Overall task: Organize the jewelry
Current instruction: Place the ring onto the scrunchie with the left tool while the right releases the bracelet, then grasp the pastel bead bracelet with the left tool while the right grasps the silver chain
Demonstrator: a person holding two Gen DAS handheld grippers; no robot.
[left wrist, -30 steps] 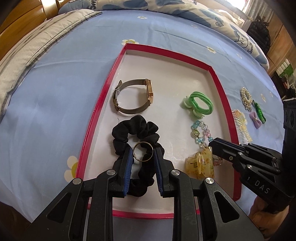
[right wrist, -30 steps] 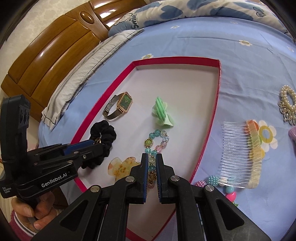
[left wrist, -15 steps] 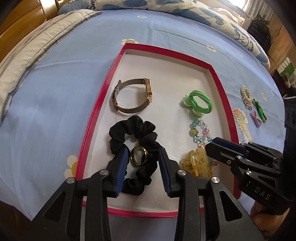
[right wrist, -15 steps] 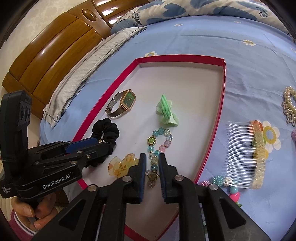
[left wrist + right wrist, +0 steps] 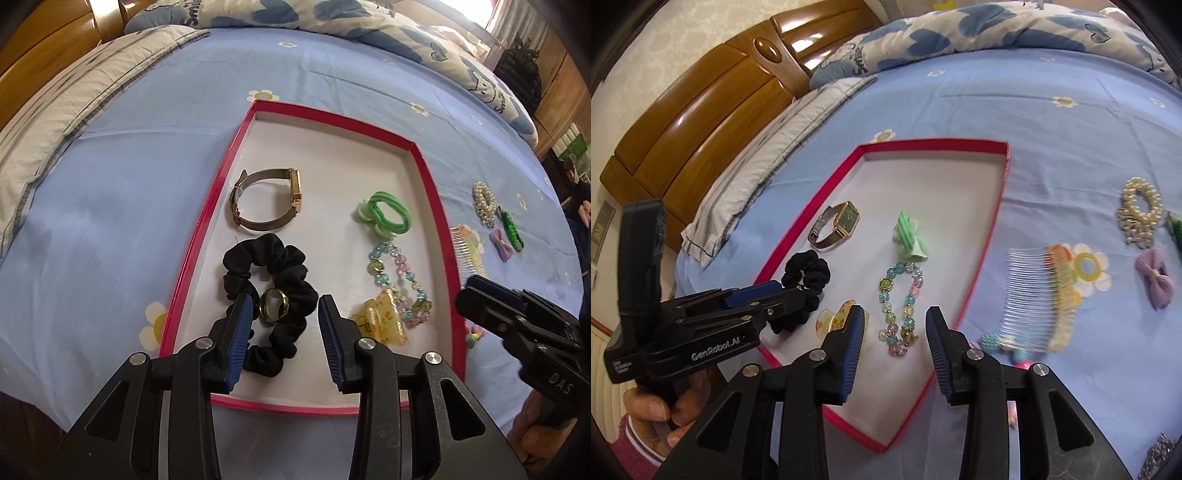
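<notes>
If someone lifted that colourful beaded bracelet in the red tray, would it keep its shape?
Probably not. The beaded bracelet lies in a loose, uneven loop, so it likely sags and dangles when lifted. Its glossy round beads look slippery to pinch. Pushed across the red tray, it would likely bunch up rather than slide whole.

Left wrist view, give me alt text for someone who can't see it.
Open left gripper fingers straddle a gold ring lying on a black scrunchie in a red-rimmed tray, beside a watch, green hair tie, beaded bracelet and yellow claw clip.
</notes>
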